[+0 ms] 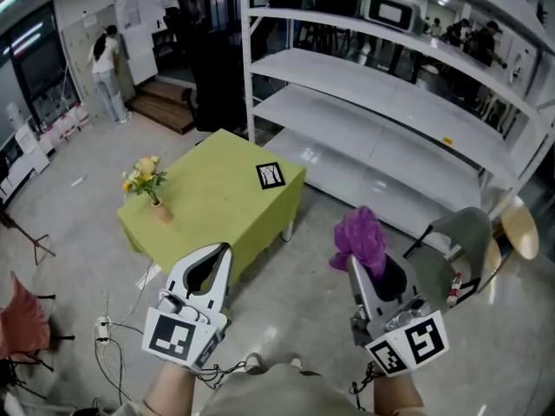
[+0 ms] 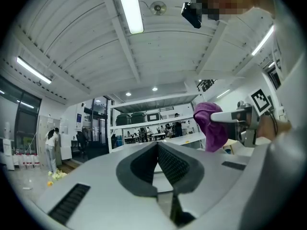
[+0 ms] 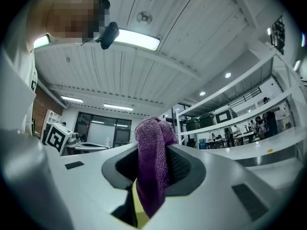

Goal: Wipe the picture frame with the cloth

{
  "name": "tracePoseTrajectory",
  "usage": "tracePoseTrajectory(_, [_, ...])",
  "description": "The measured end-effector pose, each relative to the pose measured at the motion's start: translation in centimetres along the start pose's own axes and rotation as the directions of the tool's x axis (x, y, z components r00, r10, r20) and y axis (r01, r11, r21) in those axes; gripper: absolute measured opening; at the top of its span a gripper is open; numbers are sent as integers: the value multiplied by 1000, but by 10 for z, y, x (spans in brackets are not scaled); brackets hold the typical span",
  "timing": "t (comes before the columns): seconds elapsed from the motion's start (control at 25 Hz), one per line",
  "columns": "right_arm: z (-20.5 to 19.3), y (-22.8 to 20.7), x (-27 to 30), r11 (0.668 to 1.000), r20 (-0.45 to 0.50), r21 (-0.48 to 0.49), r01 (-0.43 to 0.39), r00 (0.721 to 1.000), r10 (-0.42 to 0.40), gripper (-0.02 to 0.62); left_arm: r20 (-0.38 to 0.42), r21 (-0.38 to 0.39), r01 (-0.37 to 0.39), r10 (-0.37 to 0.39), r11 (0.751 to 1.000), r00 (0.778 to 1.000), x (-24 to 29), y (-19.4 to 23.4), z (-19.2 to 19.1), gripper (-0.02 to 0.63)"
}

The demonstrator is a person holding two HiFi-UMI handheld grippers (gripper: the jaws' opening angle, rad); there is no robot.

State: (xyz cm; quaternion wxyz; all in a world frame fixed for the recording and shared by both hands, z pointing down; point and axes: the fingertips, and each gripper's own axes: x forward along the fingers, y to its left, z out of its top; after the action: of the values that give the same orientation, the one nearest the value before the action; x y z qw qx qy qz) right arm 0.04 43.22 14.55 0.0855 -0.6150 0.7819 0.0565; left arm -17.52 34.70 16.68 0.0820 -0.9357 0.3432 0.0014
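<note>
Between the jaws of my right gripper (image 1: 368,269) the purple cloth (image 1: 362,237) is pinched tight, bunched above the tips. My left gripper (image 1: 223,251) is closed on nothing. Ahead, the picture frame (image 1: 271,175) lies flat on the green table (image 1: 217,199).

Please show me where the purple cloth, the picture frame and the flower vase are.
purple cloth (image 1: 360,237): head view, middle of its bunched top.
picture frame (image 1: 270,176): head view, centre of its face.
flower vase (image 1: 162,211): head view, its tan body.

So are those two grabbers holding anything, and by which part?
Right gripper pinches the cloth near its middle, a bunch poking past the jaws. Left gripper is shut, empty.
</note>
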Motion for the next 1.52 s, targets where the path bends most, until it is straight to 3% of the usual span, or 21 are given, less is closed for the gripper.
tracePoseTrajectory(0.32, [-5, -41, -16, 1000, 10, 13, -8, 1000, 8, 120, -17, 19, -54, 55, 998, 998, 21, -26, 1, 8])
tracePoseTrajectory(0.72, [-23, -75, -11, 999, -16, 3, -49, 999, 49, 120, 2, 42, -55, 55, 998, 998, 49, -42, -6, 8])
tracePoseTrajectory(1.12, [-52, -103, 33, 999, -38, 15, -41, 998, 41, 121, -7, 34, -51, 51, 998, 999, 97, -18, -32, 8])
tracePoseTrajectory(1.52, [-83, -128, 107, 999, -101, 3, -53, 994, 53, 121, -25, 6, -47, 47, 999, 999, 159, 38, -57, 8])
